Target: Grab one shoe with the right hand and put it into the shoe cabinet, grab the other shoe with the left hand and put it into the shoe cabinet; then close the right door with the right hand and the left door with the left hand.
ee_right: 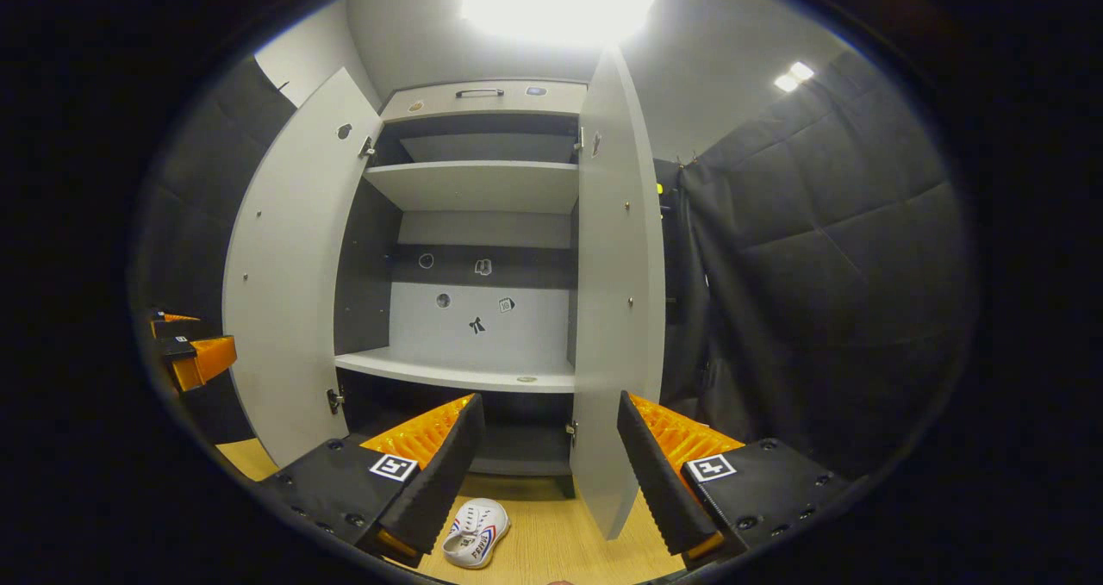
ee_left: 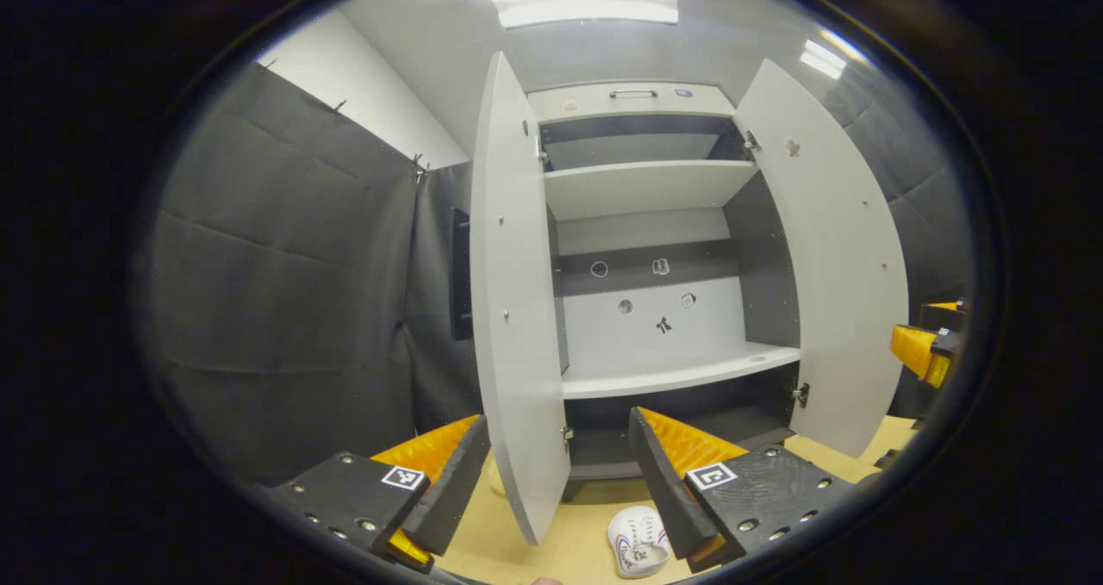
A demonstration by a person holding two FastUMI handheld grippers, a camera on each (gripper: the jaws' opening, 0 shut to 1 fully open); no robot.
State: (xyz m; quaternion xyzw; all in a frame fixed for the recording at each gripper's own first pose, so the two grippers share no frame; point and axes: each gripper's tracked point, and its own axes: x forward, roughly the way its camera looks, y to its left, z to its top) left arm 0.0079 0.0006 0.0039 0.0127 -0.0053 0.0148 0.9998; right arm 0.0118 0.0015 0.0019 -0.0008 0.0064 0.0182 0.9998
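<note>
Left gripper (ee_left: 558,473) hovering, fingers spread, gripping nothing; right gripper (ee_right: 547,460) likewise gaping, empty; shoe (ee_left: 638,541) lying on floor (ee_left: 551,550) at 6 o'clock before shoe cabinet (ee_left: 646,223); left door (ee_left: 515,309) and right door (ee_left: 831,258) standing open.

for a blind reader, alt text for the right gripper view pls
An open shoe cabinet with both doors swung wide and bare shelves; a white shoe lies on the wooden floor before it, with the open right gripper above.
</note>
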